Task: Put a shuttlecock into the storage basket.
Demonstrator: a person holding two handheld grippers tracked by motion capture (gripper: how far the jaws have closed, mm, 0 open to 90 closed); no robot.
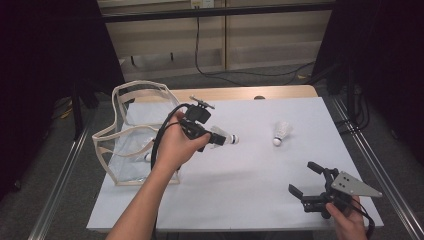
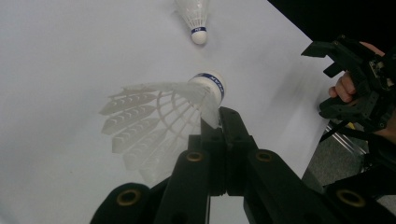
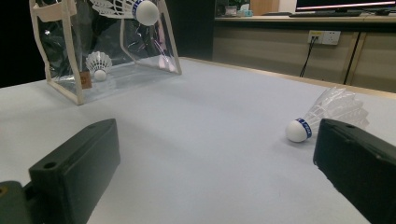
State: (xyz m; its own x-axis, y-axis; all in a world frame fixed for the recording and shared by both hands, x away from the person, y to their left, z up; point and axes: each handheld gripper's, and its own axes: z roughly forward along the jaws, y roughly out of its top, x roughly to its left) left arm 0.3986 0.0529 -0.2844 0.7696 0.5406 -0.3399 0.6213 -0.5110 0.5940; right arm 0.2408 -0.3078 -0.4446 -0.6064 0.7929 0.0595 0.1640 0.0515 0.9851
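My left gripper hovers over the middle of the white table, just right of the bag, shut on the feather skirt of a white shuttlecock. In the left gripper view, that gripper pinches one edge of the held shuttlecock, whose blue-banded cork points away. A second shuttlecock lies on the table to the right, also seen as the lying shuttlecock. My right gripper rests near the front right corner. In its own view the right gripper is open around nothing.
A clear plastic bag with beige trim stands open at the table's left edge. Inside the bag lies another shuttlecock. Metal rails run along both sides of the table, and cables trail on the floor behind.
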